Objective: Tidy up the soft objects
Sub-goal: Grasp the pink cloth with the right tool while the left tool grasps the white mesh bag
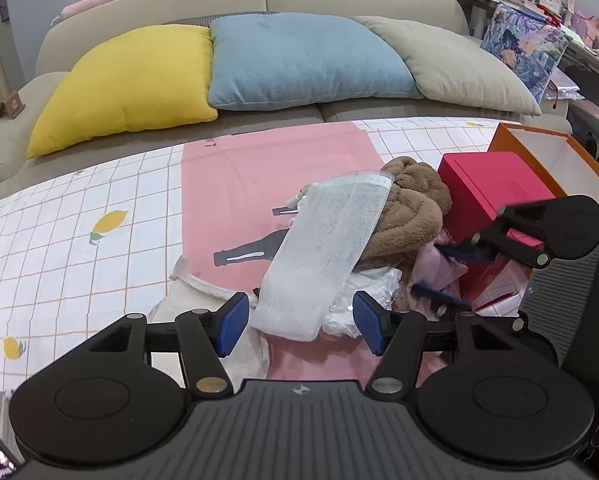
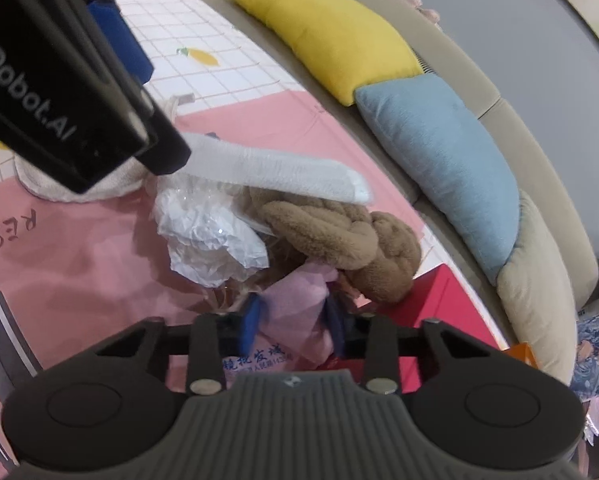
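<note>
A pile of soft things lies on the pink mat (image 1: 235,168). A white mesh foam sleeve (image 1: 323,248) leans across a brown fluffy cloth (image 1: 415,208), with crumpled white plastic (image 1: 373,284) under it. My left gripper (image 1: 297,322) is open, its blue pads on either side of the sleeve's near end. In the right wrist view the sleeve (image 2: 283,176), brown cloth (image 2: 355,240) and plastic (image 2: 207,236) show again. My right gripper (image 2: 293,322) is shut on a pink cloth (image 2: 295,312) beside the brown cloth.
A red box (image 1: 495,188) and an orange-edged white box (image 1: 555,152) stand right of the pile. A beige cloth (image 1: 203,300) lies by the left pad. A sofa with yellow (image 1: 131,84), blue (image 1: 303,60) and beige (image 1: 459,64) cushions runs behind the checked cover (image 1: 79,216).
</note>
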Action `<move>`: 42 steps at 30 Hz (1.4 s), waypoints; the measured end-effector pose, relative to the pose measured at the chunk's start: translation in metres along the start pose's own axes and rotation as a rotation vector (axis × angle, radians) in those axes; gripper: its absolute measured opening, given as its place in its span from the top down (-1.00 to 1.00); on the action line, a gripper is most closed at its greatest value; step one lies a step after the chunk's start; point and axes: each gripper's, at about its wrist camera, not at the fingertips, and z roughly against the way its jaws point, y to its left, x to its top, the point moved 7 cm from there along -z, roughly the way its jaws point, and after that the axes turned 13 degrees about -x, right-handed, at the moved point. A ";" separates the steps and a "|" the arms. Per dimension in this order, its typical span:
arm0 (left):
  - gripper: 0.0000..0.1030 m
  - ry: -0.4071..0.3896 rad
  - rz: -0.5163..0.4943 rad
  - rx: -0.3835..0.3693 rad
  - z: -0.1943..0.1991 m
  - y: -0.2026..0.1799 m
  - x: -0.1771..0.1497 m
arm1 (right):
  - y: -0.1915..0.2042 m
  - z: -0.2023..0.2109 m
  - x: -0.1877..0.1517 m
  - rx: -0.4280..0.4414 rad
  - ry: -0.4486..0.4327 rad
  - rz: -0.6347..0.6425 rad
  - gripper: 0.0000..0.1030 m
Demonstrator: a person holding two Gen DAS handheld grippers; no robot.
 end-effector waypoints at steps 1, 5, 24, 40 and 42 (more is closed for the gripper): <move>-0.36 0.003 -0.005 -0.004 -0.002 0.001 0.001 | 0.000 -0.001 -0.001 0.012 0.007 -0.011 0.90; -0.39 0.021 -0.036 -0.022 -0.014 0.001 0.005 | -0.007 0.003 -0.004 0.050 0.024 -0.085 0.95; 0.71 0.062 0.158 -0.040 -0.046 0.026 0.008 | -0.041 0.047 -0.052 0.249 0.214 -0.618 0.95; 0.98 -0.036 0.216 -0.095 0.044 -0.037 -0.017 | -0.066 0.085 -0.081 0.341 0.236 -0.873 0.95; 0.98 -0.025 0.203 -0.107 0.051 -0.052 -0.023 | -0.068 0.090 -0.082 0.344 0.225 -0.881 0.95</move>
